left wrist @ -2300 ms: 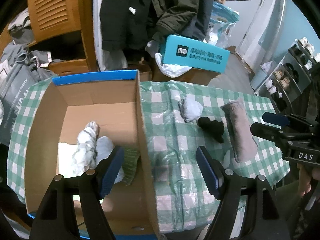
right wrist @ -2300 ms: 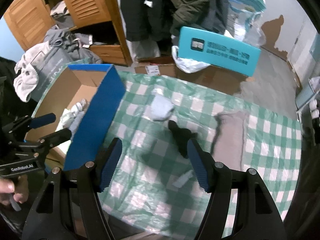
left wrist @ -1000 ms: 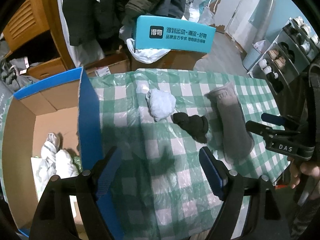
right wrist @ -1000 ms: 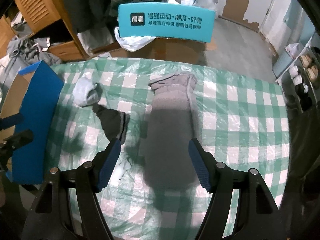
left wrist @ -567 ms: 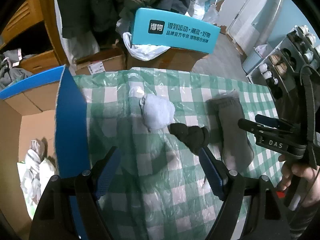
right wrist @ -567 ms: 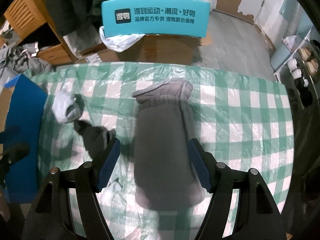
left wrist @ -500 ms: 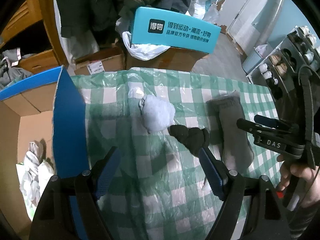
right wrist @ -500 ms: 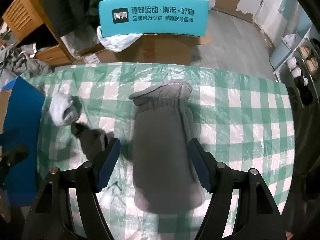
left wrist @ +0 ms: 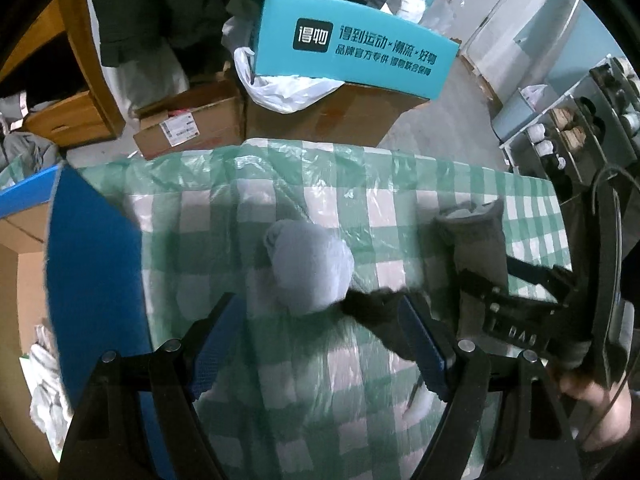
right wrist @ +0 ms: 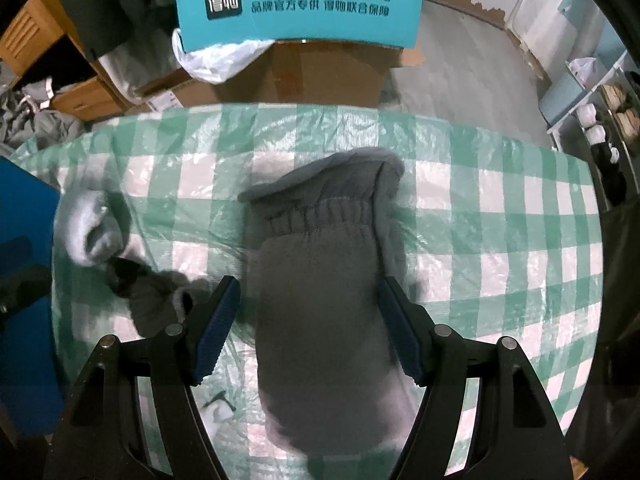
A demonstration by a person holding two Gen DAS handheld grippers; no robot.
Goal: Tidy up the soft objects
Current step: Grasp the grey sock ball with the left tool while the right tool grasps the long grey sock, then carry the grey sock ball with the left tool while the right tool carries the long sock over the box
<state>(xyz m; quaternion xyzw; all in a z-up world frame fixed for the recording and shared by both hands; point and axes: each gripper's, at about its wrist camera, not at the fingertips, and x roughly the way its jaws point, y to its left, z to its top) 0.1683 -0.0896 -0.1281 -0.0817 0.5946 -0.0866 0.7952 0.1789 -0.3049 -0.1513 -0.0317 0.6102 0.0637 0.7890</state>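
On the green checked cloth (left wrist: 280, 364) lie a pale rolled sock (left wrist: 310, 268), a black sock (left wrist: 380, 314) touching it and a grey mitten (left wrist: 476, 248). My left gripper (left wrist: 320, 344) hangs open just short of the pale sock, and its right finger overlaps the black sock. In the right wrist view my right gripper (right wrist: 308, 332) is open and straddles the grey mitten (right wrist: 320, 280), whose body fills the gap between the pads. The pale sock (right wrist: 86, 232) and black sock (right wrist: 148, 296) lie to its left.
A cardboard box with a blue flap (left wrist: 92, 264) stands at the left and holds white socks (left wrist: 44, 372). Beyond the table are a teal printed box (left wrist: 352, 52), brown cartons (left wrist: 188, 124), hanging clothes and a shoe rack (left wrist: 580, 120). A small white scrap (right wrist: 218, 410) lies on the cloth.
Both grippers have sunk toward the cloth. The left one has moved from the box toward the pale sock. The right one has centred over the mitten. Neither jaw width has changed.
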